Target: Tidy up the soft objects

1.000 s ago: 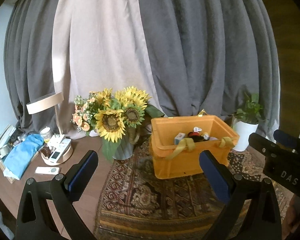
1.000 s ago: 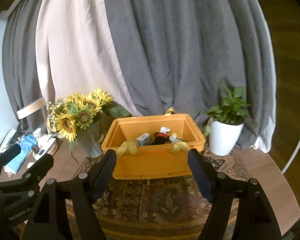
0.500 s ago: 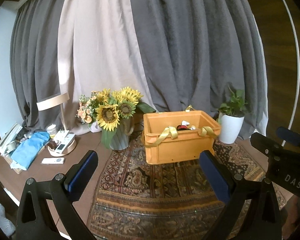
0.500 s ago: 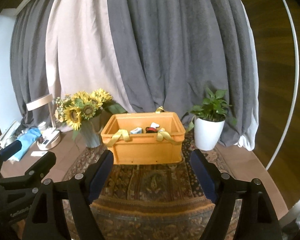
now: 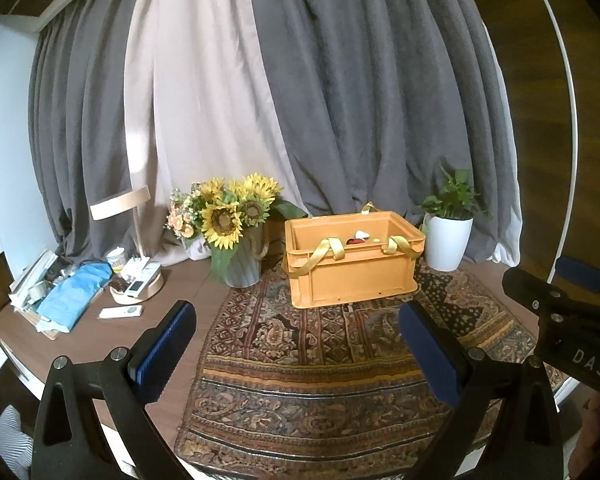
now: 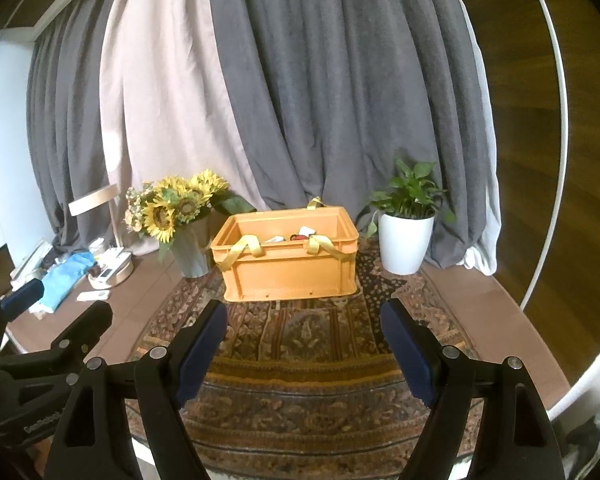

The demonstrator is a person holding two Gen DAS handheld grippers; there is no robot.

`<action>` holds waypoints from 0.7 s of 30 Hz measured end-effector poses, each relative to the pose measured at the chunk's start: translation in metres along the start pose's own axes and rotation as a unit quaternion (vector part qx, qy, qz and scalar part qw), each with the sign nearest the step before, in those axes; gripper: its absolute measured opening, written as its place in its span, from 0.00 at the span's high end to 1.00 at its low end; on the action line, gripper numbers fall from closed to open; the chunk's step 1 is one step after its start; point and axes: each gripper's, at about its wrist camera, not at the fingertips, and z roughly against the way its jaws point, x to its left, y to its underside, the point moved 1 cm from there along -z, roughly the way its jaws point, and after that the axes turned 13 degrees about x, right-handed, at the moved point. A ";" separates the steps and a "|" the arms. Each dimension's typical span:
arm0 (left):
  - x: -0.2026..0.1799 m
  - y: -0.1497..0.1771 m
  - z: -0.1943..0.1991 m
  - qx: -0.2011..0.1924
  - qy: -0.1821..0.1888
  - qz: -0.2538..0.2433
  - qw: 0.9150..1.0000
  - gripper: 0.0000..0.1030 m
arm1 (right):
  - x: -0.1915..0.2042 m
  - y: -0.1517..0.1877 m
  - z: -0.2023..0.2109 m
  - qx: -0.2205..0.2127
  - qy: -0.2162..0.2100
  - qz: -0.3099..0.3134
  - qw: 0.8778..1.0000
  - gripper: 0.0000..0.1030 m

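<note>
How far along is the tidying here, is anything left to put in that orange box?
Several small items already lie inside the orange crate on the patterned rug; what they are is too small to tell. Nothing is in hand: the left hand-held gripper and right hand-held gripper both stand open and empty, short of the crate. No loose soft items show on the rug, so the job looks close to finished.

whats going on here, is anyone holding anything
Nothing is held right now. A person has a gripper in each hand; the left gripper and right gripper are both open and empty, above the patterned rug. The orange crate, with small items inside, sits ahead between the sunflowers and the potted plant.
</note>
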 end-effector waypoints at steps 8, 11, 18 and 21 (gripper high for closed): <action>0.000 0.011 0.024 -0.017 -0.005 -0.001 1.000 0.00 | -0.001 0.013 0.021 -0.009 0.000 0.005 1.000 0.22; 0.000 0.015 0.031 -0.019 -0.005 0.000 1.000 0.00 | -0.001 0.015 0.026 -0.010 -0.002 0.004 1.000 0.22; 0.000 0.020 0.043 -0.025 -0.010 0.001 1.000 0.00 | 0.000 0.020 0.035 -0.015 -0.006 0.006 1.000 0.22; 0.000 0.021 0.047 -0.028 -0.005 0.003 1.000 0.00 | -0.001 0.022 0.038 -0.016 -0.007 0.006 1.000 0.22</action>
